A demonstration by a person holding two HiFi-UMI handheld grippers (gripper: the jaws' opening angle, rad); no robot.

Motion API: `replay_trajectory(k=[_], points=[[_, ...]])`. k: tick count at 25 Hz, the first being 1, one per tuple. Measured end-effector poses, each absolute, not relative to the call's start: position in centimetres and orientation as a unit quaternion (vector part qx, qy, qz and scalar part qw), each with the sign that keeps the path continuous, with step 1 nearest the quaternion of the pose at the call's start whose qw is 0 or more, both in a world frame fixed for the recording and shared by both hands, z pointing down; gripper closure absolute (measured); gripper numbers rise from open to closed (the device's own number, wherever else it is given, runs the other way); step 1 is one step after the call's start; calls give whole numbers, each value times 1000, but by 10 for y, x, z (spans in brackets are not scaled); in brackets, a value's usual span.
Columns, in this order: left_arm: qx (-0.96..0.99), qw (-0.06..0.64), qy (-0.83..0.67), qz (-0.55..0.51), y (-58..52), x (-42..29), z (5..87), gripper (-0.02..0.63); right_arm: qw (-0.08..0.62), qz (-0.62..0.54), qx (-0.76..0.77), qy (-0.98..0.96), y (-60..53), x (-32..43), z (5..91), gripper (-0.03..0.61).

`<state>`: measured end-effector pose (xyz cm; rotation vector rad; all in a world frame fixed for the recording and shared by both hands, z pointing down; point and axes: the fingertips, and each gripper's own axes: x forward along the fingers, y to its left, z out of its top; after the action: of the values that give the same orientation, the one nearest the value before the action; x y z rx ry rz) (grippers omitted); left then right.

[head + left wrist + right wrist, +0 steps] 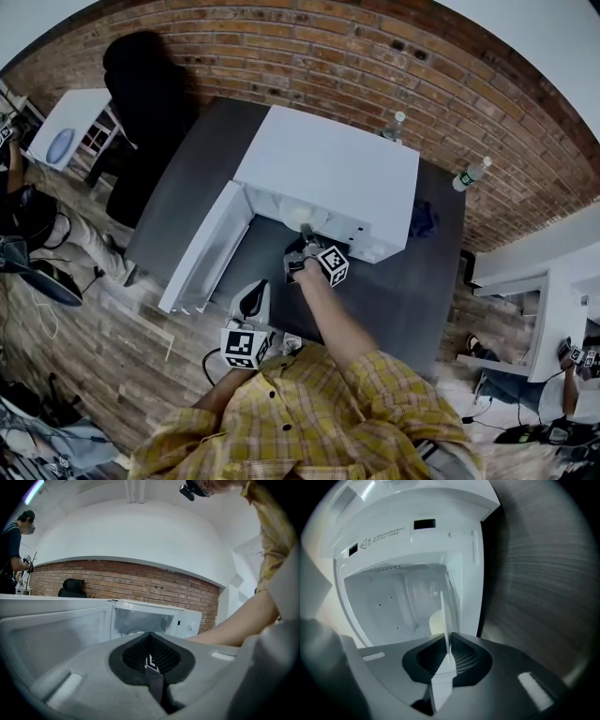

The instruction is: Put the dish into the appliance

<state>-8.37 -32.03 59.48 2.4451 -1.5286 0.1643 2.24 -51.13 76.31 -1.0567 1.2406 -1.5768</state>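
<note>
Gripped thin white dish [446, 620] edge-on in right gripper [449, 660], fingers clamped on its edge, at mouth of open microwave [417, 541]; door [202, 248] swung wide. Prob. only partly inside, not set down yet. Held left gripper [151, 660] back over worktop [403, 300], fingers together, nothing between. Left to do: place, release, pull out.

The right arm [330, 319] stretches to the middle of the frame, and the right gripper [302, 251] pinches a thin plate [445, 620]. The left gripper [251, 298] sits lower left, jaws closed.

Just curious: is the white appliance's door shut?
No, the door stands swung wide open at the left of the appliance, baring its inside.
</note>
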Motion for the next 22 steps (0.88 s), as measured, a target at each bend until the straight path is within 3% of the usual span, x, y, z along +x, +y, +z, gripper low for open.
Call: replay_trajectory(k=[18, 22], points=[[836, 141, -527, 63, -314, -92, 601, 615, 377, -635, -464, 490, -511, 25, 767, 541], [837, 145, -524, 65, -313, -91, 604, 617, 369, -638, -468, 488, -506, 26, 773, 468]])
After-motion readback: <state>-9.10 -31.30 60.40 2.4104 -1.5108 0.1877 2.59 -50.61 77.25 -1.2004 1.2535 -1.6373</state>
